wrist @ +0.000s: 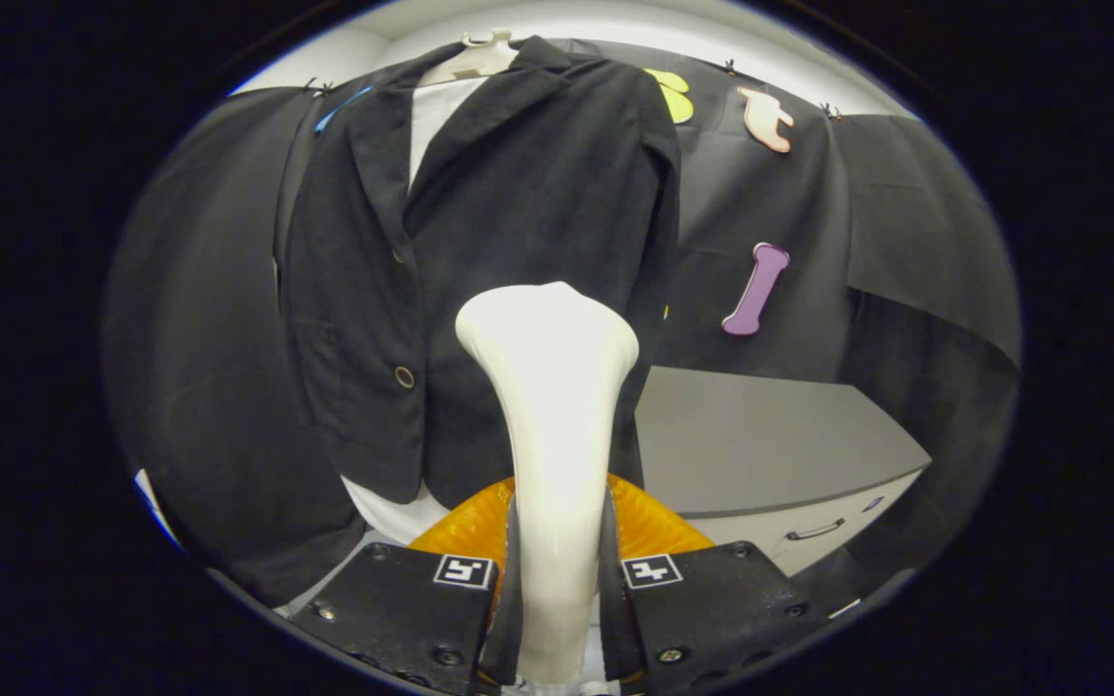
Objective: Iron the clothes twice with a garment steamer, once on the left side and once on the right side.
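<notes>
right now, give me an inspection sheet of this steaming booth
surface: grey cabinet top beyond the fingers, bare; a drawer handle on its front
job's things: dark jacket hangs on a hanger over a white shirt, front facing the gripper; white garment steamer upright between the fingers, head in front of the jacket's lower front; contact cannot be told
clutter: orange ribbed object low behind the steamer
grippers: gripper shut on the steamer's handle
cables: nothing seen
surroundings: black cloth wall behind and beside the jacket
</notes>
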A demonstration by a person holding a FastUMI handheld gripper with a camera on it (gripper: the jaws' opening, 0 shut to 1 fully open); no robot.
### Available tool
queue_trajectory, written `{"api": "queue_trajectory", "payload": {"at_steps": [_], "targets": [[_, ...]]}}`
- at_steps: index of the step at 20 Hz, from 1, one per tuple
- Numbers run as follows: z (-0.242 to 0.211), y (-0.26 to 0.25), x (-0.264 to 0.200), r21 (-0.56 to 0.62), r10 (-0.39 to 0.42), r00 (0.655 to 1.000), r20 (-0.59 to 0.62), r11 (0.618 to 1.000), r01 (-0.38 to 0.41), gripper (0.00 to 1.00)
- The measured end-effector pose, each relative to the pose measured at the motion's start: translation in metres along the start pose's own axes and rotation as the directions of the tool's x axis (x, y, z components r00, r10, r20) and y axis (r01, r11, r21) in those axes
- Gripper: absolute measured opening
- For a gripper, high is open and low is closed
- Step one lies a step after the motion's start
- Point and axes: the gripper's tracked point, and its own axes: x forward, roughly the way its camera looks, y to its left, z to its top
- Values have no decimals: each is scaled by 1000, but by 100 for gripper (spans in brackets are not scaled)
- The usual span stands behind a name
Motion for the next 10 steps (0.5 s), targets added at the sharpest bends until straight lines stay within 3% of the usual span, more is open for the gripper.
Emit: {"api": "queue_trajectory", "payload": {"at_steps": [10], "targets": [[-68, 12, 21, -34, 22, 994, -109, 999, -26, 35]]}}
